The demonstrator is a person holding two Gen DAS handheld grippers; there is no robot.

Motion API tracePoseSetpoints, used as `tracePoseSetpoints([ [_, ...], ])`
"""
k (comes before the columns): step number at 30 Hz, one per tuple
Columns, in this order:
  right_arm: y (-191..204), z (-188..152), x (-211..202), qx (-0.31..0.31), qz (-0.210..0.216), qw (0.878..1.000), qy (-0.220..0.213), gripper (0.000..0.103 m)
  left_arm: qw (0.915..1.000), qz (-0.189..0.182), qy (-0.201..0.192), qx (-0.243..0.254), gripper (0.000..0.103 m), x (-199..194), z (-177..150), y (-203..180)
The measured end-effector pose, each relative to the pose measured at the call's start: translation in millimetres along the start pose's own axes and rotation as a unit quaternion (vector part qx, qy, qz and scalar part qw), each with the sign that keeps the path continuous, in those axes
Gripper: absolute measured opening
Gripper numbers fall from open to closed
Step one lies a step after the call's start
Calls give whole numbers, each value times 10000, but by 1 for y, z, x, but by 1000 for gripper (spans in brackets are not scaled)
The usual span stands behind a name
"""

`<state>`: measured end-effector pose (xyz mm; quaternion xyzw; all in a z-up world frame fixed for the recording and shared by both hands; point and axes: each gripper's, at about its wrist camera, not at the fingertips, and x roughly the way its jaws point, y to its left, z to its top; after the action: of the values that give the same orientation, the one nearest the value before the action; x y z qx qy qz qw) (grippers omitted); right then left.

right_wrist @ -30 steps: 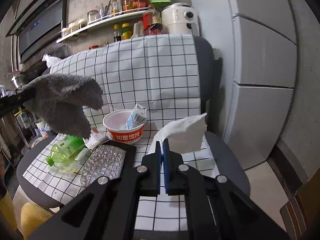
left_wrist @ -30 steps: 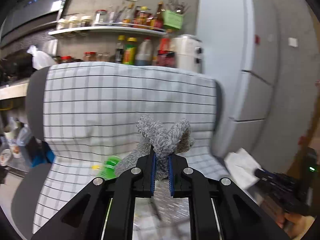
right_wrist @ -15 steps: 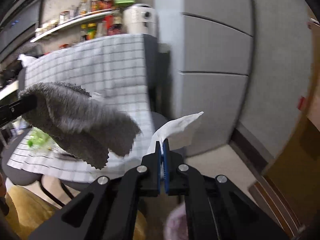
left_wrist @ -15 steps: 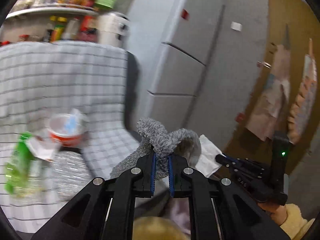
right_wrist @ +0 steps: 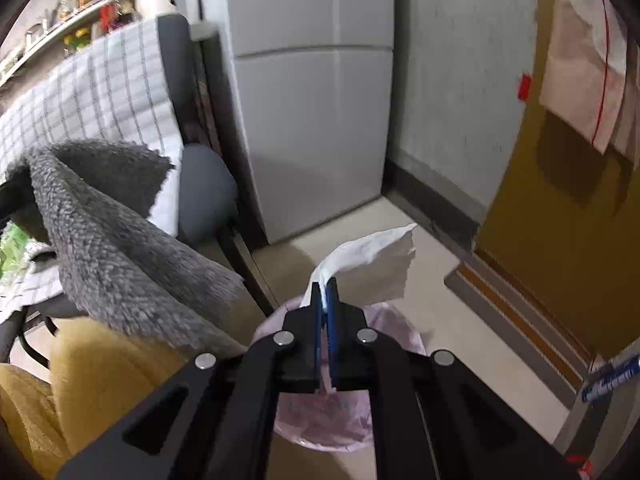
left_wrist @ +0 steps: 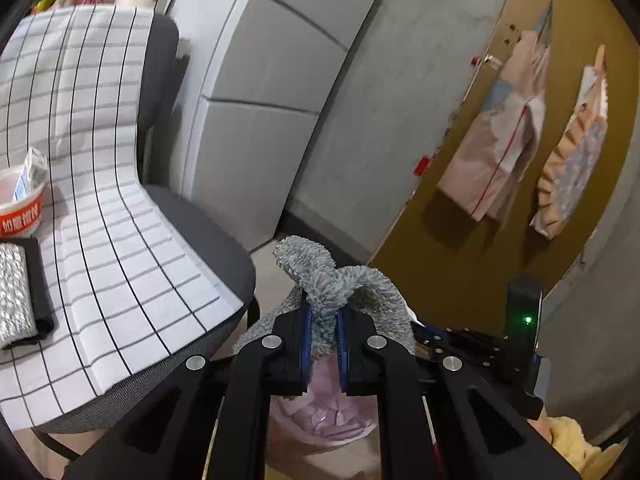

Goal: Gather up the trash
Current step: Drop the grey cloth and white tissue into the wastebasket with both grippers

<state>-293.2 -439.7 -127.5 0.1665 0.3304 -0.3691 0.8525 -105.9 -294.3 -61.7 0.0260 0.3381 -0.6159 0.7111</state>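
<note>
Above the pink-lined bin (right_wrist: 340,408), the right gripper (right_wrist: 326,300) pinches a white tissue (right_wrist: 372,256) while the left gripper (left_wrist: 322,320) clamps a grey cloth (left_wrist: 332,280). Both have swung away from the chair (left_wrist: 192,220), which a second ago faced them.

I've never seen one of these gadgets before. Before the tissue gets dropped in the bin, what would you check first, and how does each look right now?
1. White tissue pinched in the right gripper: ok.
2. Pink-lined bin below that gripper: ok.
3. Bin mouth open: ok.
4. Grey cloth clamped in the left gripper: ok.
5. Cloth's hanging edge clear of the bin: cannot tell.
6. Other trash, like the noodle cup on the chair, collected: not ok.
</note>
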Motion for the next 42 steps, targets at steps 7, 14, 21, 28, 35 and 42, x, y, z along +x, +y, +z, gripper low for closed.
tracePoseSetpoints([
  [7, -14, -19, 38, 319, 96, 9978, 571, 17, 9994, 246, 214, -106, 11, 16, -4, 14],
  [14, -19, -20, 37, 441, 88, 9976, 531, 30, 9992, 271, 300, -28, 11, 20, -4, 13],
  [21, -31, 2, 2, 642, 18, 9978, -141, 30, 9984, 67, 471, 292, 11, 30, -8, -5],
  [28, -51, 25, -33, 762, -166, 9942, -737, 30, 9944, -391, 756, 624, 18, 62, -10, -41],
  [35, -71, 25, -39, 850, -329, 9926, -802, 31, 9913, -389, 1124, 563, 50, 104, -13, -47],
  [42, -60, 20, -26, 804, -119, 9949, -597, 31, 9937, 264, 1010, 418, 50, 78, -17, -11],
])
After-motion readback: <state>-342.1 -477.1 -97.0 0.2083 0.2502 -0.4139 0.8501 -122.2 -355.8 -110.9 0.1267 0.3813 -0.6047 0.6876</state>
